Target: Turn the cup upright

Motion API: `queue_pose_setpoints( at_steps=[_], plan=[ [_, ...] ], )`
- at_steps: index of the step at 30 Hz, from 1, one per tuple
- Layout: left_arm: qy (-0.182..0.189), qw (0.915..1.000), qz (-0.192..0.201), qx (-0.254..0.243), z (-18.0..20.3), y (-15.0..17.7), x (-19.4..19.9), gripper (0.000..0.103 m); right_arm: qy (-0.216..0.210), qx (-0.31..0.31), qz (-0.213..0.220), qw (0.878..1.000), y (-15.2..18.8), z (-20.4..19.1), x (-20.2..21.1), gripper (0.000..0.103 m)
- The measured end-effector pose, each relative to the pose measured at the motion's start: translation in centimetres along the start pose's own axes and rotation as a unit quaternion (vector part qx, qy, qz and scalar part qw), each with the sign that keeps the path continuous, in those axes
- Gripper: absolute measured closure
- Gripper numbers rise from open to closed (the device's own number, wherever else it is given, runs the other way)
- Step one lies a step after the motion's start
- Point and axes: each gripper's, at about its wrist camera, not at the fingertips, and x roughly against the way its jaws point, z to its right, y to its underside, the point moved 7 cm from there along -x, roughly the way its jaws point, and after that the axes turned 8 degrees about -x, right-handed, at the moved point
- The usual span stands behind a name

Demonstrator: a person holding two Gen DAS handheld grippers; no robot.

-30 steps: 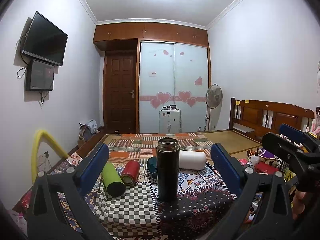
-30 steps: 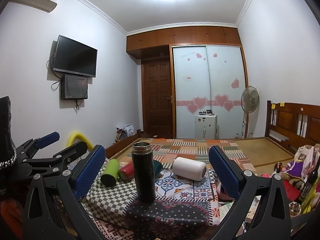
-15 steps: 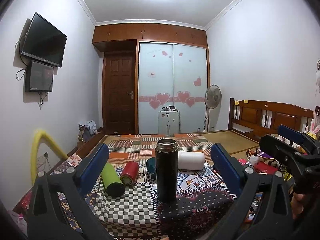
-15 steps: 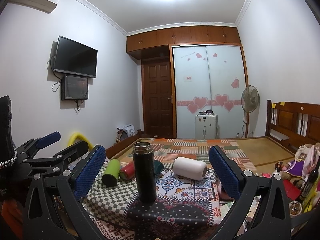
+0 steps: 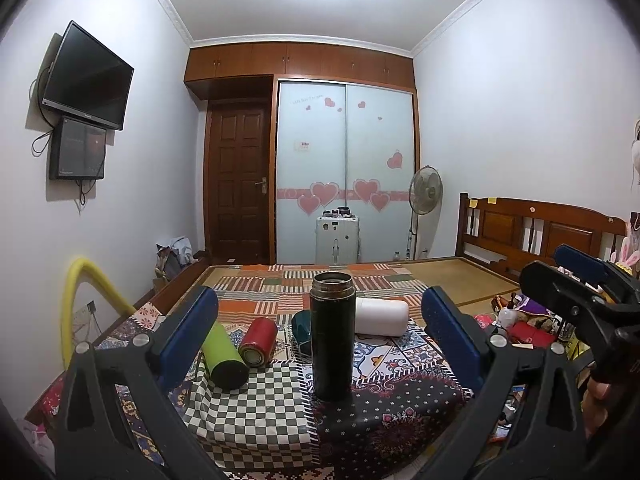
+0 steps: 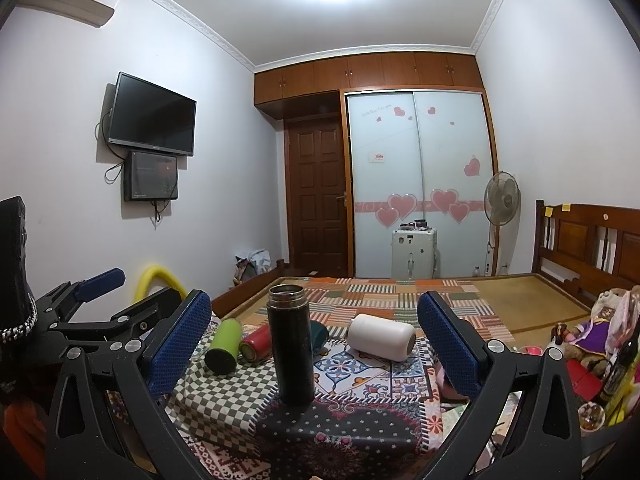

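A tall black cup [image 5: 332, 334] stands upright on the patterned cloth, also in the right wrist view [image 6: 291, 344]. Behind it lie a green cup [image 5: 223, 356] [image 6: 223, 345], a red cup [image 5: 258, 342] [image 6: 256, 342], a dark teal cup [image 5: 301, 328] [image 6: 319, 334] and a white cup [image 5: 382, 317] [image 6: 381, 337], all on their sides. My left gripper [image 5: 318, 332] is open and empty, back from the black cup. My right gripper [image 6: 314, 336] is open and empty, also back from it. Each gripper shows at the edge of the other's view.
The cloth-covered table [image 5: 256, 412] stands before a bed with a patchwork cover [image 5: 320, 280] and wooden headboard [image 5: 540, 232]. Toys and clutter [image 6: 600, 328] lie at the right. A yellow tube [image 5: 84, 280] arcs at the left.
Both views have shifted only slightly. The cups have not moved and both grippers stay open.
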Motion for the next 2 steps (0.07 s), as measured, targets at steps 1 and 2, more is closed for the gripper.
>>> queue_pose_setpoints(
  at_steps=[1,2],
  plan=[
    [0.0,1.0,-0.001,0.001,-0.03,0.06,-0.06,0.0,0.0,0.0,0.0,1.0,0.0,0.02,-0.02,0.0],
    [0.001,1.0,-0.002,0.002,-0.02,0.1,-0.09,0.0,0.0,0.0,0.0,1.0,0.0,0.02,-0.04,0.0]
  ],
)
